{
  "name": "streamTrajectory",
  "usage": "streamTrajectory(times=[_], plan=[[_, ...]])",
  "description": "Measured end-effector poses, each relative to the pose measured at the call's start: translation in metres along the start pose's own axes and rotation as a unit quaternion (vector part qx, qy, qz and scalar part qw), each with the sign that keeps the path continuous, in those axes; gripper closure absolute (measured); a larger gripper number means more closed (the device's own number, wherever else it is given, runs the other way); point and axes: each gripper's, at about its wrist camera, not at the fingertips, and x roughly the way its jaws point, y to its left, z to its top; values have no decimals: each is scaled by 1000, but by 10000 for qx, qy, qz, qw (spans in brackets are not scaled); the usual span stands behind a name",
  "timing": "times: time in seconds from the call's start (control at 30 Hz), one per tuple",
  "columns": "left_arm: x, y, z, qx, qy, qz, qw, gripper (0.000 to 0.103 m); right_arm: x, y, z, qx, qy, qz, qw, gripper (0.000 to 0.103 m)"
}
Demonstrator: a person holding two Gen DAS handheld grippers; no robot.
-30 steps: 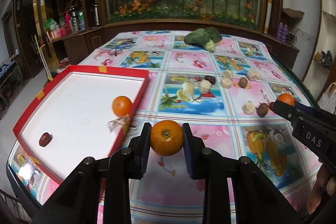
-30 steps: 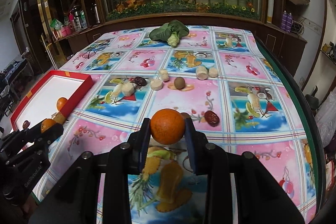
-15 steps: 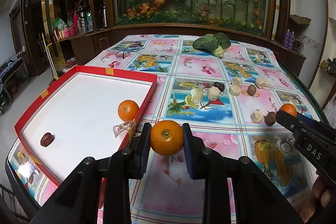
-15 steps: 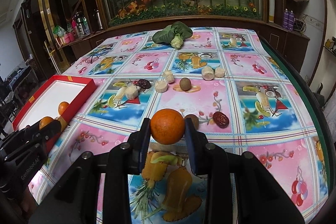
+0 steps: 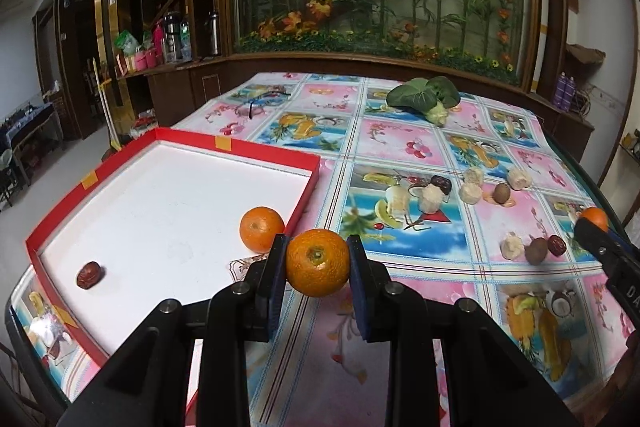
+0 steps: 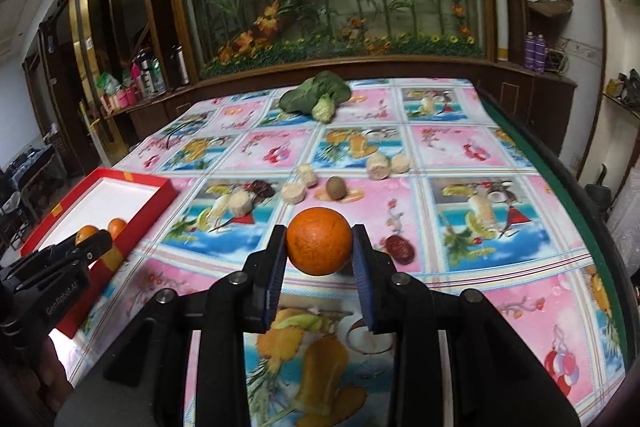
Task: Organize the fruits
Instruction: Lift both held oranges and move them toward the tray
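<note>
My left gripper [image 5: 318,267] is shut on an orange [image 5: 318,263], held above the table just right of the red tray [image 5: 236,147]. The tray's white floor holds another orange [image 5: 261,229] and a dark red date [image 5: 89,275]. My right gripper [image 6: 319,247] is shut on a second orange [image 6: 319,241], held above the middle of the table. The right gripper also shows at the right edge of the left wrist view [image 5: 596,227]. The left gripper shows at the left edge of the right wrist view [image 6: 90,237].
Several pale corn pieces [image 5: 430,198], brown round fruits [image 5: 536,250] and dates [image 6: 400,249] lie scattered on the fruit-print tablecloth. A leafy green vegetable [image 5: 424,99] lies at the far end. A green table edge [image 6: 568,187] runs along the right.
Both grippers have risen and tilted back a little with their oranges still held. The tray and table objects appear farther below; nothing was let go.
</note>
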Motion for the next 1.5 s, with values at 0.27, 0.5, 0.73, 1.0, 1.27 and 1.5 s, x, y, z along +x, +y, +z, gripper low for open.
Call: streamTrajectory(times=[0.27,0.5,0.73,1.0,1.27,1.5], plan=[[6,3,0,-98,43,15,9999,75,-7,-21,2,367,-231,-242,9988,69],[10,-1,-1,-7,116,-13,9999,75,-5,-29,2,469,-238,-358,9980,69],[0,-1,0,23,-117,170,9998,75,-6,-29,1,450,-229,-351,9981,69],[-3,1,2,-22,-273,398,9988,75,-8,-25,1,362,-246,-346,9984,69],[-13,-5,1,135,-534,482,9973,75,-7,-25,2,308,-297,-380,9984,69],[-14,-3,1,114,-567,490,9971,75,-5,-22,1,228,-305,-391,9985,69]])
